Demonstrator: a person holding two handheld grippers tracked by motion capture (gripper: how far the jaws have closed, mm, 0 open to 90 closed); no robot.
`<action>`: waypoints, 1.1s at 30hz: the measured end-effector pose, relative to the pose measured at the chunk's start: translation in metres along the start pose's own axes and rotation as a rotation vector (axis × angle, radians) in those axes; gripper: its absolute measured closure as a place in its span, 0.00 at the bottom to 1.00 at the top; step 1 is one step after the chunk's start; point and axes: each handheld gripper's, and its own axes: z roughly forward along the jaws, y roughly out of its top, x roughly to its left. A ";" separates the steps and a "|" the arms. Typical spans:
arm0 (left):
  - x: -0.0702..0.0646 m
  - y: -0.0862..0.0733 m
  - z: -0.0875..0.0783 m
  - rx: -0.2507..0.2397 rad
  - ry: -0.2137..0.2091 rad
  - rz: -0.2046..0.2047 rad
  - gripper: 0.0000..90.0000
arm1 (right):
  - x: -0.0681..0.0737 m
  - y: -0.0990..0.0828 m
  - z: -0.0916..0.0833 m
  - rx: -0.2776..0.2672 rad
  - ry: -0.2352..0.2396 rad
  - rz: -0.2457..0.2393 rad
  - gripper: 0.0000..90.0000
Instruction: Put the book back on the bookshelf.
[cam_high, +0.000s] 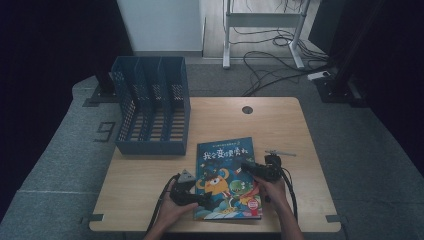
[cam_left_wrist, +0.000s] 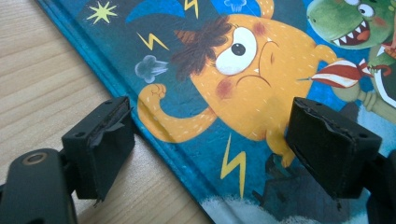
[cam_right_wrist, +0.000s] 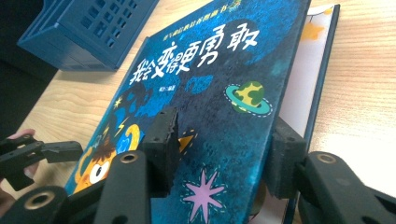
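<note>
A blue picture book (cam_high: 227, 170) with cartoon monsters lies on the wooden table (cam_high: 145, 180), near its front edge. My left gripper (cam_high: 202, 200) stands open over the book's left edge. In the left gripper view (cam_left_wrist: 210, 144) one jaw is over the wood and the other over the cover (cam_left_wrist: 261, 60). My right gripper (cam_high: 247, 167) is at the book's right side. In the right gripper view (cam_right_wrist: 224, 154) the front cover (cam_right_wrist: 219, 84) is tilted up off a white page (cam_right_wrist: 299, 88). One jaw lies on top of the cover, the other sits under its free edge, and a wide gap stays between them.
A blue slotted file holder (cam_high: 150, 107) stands at the table's back left, and it shows in the right gripper view (cam_right_wrist: 79, 32) beyond the book. A round cable hole (cam_high: 247, 109) sits at the back middle. Cables and a desk frame lie on the floor behind.
</note>
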 end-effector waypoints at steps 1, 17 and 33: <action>0.000 0.000 -0.001 0.004 -0.004 0.000 0.16 | 0.000 0.000 -0.001 -0.004 0.004 -0.003 0.60; -0.017 -0.011 -0.014 0.047 -0.039 0.101 0.14 | -0.001 0.003 -0.008 -0.035 0.052 0.005 0.68; -0.025 -0.017 -0.020 0.061 -0.071 0.127 0.12 | 0.003 0.008 -0.018 -0.063 0.079 -0.005 0.75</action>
